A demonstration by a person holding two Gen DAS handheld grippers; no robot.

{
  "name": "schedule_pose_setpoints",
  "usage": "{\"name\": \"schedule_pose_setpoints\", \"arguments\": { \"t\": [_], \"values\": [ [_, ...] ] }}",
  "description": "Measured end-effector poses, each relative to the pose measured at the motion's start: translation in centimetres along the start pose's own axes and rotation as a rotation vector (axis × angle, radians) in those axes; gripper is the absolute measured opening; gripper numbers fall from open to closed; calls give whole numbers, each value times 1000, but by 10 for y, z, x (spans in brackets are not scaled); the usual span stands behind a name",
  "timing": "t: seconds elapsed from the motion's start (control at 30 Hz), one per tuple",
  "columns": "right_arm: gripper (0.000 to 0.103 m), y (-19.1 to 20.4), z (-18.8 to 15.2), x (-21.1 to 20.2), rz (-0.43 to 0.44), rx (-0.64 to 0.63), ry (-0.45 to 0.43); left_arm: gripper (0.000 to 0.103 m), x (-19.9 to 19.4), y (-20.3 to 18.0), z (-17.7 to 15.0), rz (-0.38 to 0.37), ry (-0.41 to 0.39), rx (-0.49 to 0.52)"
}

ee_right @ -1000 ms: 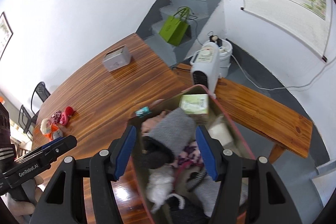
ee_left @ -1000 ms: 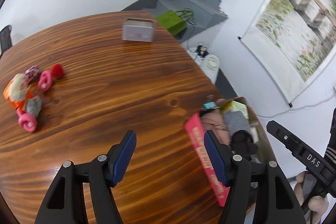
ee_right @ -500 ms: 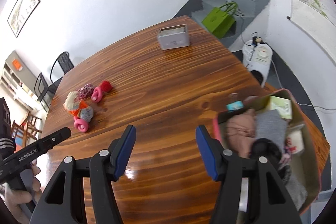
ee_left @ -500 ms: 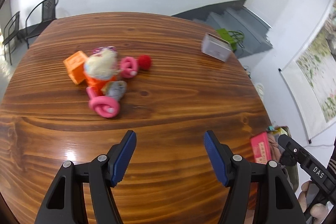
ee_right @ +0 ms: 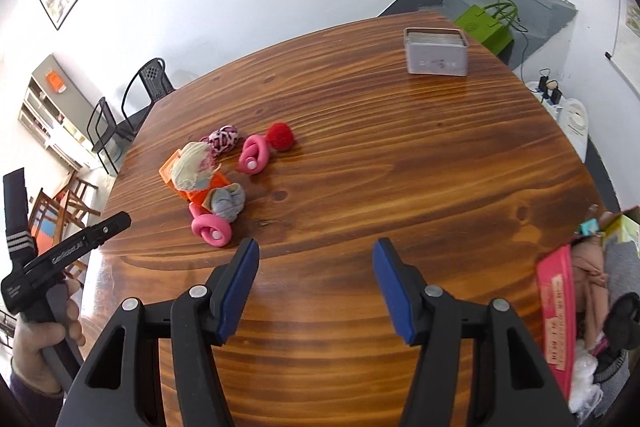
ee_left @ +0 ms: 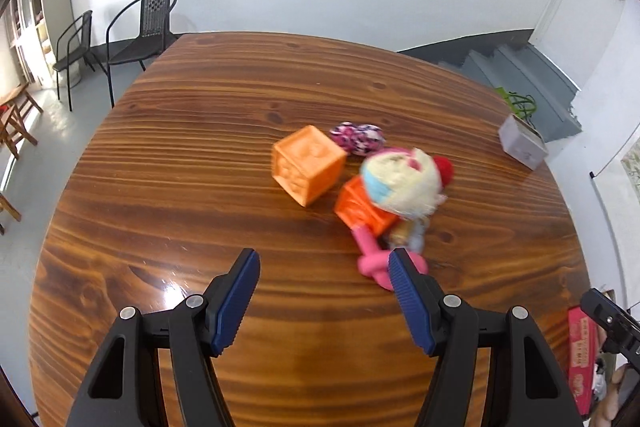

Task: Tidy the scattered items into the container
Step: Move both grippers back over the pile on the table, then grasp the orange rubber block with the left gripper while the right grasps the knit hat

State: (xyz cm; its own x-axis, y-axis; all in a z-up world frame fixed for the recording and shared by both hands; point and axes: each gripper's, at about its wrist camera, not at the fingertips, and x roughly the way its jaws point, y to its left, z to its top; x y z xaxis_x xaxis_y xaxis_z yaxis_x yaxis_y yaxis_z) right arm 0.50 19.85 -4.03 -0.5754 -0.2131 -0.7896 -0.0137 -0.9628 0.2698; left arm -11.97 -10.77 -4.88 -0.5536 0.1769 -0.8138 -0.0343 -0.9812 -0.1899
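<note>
A cluster of items lies on the wooden table [ee_left: 200, 163]: an orange cube [ee_left: 307, 169], a second orange block [ee_left: 360, 213], a cream plush ball [ee_left: 402, 187], a pink patterned bundle [ee_left: 358, 139], a red pompom [ee_right: 281, 136], two pink rings [ee_right: 211, 227] [ee_right: 253, 155] and a grey sock ball [ee_right: 228, 202]. My left gripper [ee_left: 322, 273] is open and empty, just short of the near pink ring [ee_left: 376, 265]. My right gripper [ee_right: 314, 267] is open and empty over bare table. The pink-rimmed container [ee_right: 554, 311], full of soft items, is at the right edge.
A grey tin box [ee_right: 436, 51] stands at the table's far side. Black chairs [ee_left: 140, 27] stand beyond the far left edge. A green bag [ee_right: 486, 25] and stairs lie past the far right. A white heater [ee_right: 574, 119] sits on the floor.
Both grippers have swung left, away from the container toward the item cluster. The left gripper has come much closer to the cluster. Both stay open and empty.
</note>
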Motion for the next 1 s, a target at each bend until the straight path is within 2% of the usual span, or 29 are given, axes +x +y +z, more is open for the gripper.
{"name": "schedule_pose_setpoints", "arguments": {
  "t": [0.17, 0.4, 0.67, 1.0],
  "values": [
    [64, 22, 5, 20, -10, -21, 29, 68, 33, 24, 21, -13, 13, 35],
    [64, 44, 12, 41, -29, -28, 55, 68, 78, 34, 41, -55, 53, 137],
    [64, 65, 16, 60, -46, -34, 82, 68, 115, 29, 55, -100, 91, 272],
    [64, 86, 22, 79, -53, -54, 113, 68, 142, 25, 65, -175, 112, 319]
  ]
}}
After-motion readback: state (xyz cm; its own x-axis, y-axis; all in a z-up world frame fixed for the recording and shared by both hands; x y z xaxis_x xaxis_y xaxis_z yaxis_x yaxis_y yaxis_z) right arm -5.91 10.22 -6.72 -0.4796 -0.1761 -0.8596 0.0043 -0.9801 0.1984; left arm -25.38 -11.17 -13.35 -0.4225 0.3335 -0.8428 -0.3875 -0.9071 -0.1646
